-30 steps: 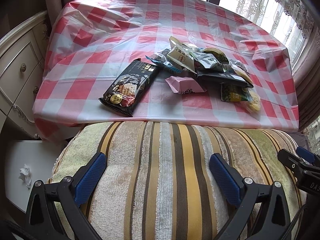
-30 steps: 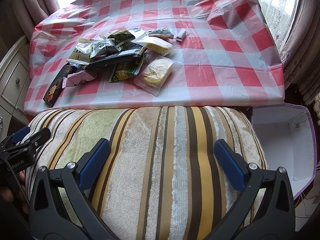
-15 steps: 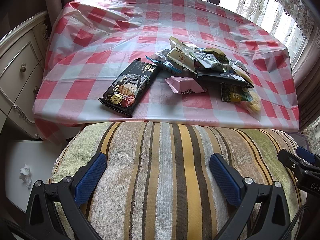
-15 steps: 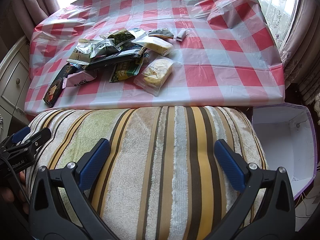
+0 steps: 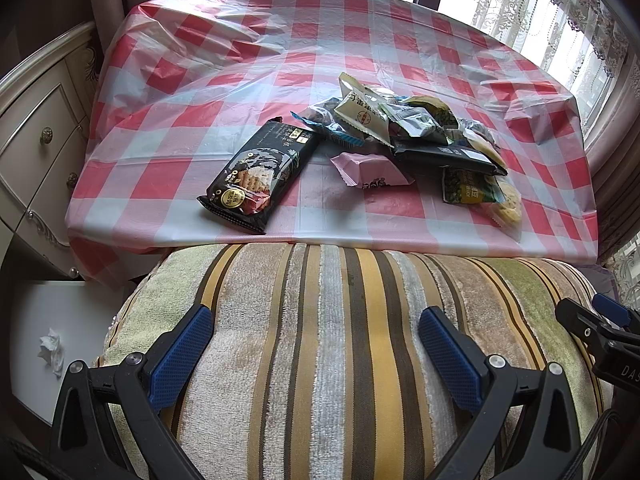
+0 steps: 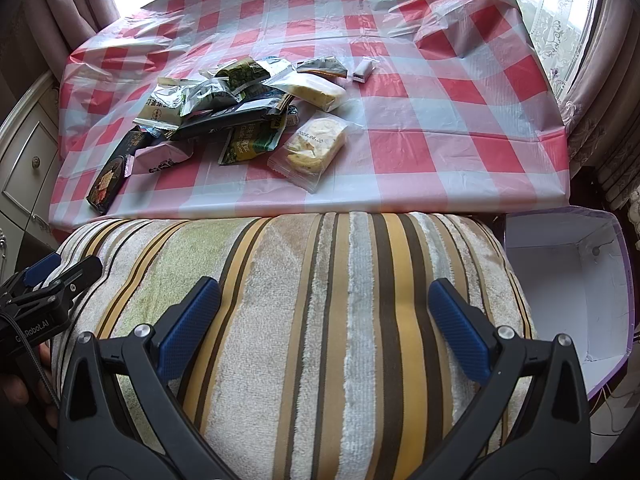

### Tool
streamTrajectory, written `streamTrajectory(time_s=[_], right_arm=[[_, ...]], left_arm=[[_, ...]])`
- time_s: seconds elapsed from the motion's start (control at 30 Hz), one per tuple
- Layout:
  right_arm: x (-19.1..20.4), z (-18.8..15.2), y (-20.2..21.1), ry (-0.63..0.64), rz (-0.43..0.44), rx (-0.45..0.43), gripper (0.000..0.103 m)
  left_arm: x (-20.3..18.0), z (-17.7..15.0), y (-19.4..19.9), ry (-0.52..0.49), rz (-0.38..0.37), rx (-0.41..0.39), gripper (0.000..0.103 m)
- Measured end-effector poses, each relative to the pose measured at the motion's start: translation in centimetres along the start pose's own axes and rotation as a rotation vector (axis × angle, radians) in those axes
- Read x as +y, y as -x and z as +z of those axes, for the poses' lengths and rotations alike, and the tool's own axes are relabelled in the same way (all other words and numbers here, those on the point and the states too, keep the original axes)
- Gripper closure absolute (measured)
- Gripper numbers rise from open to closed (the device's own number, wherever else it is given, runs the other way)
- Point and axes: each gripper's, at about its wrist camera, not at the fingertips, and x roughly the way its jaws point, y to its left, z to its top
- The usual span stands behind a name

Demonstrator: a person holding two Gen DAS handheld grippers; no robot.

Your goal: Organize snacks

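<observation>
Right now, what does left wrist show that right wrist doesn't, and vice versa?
Left wrist only: a white surface with a crumpled tissue low on the left.

Right wrist only: an open white box with purple sides at right of the cushion, and a small white packet beyond the pile.

Both: the striped cushion, the checked tablecloth, the black cracker pack, the pink packet and both tools open, left tool, right tool.

No visible change: left gripper (image 5: 316,344) and right gripper (image 6: 324,320) sit where they were over the striped cushion (image 5: 340,320), snack pile (image 6: 240,108) unmoved.
</observation>
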Motion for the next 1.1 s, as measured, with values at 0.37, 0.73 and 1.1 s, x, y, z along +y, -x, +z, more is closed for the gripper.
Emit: streamTrajectory(time_s=[0.37,0.73,1.1], right_arm=[[0.0,0.0,0.0,0.0,0.0,0.0,0.0],[0.0,0.1,0.0,0.003,0.0,-0.001,0.0],[-0.6,1.9,-1.8,0.009,0.056,0.056,0.0]], left_arm=[[0.0,0.0,0.0,0.0,0.0,0.0,0.0],[-0.1,0.0,0.0,0.0,0.0,-0.001,0.0],[0.7,1.2,0.6,0.016,-0.007,-0.035,0.007]])
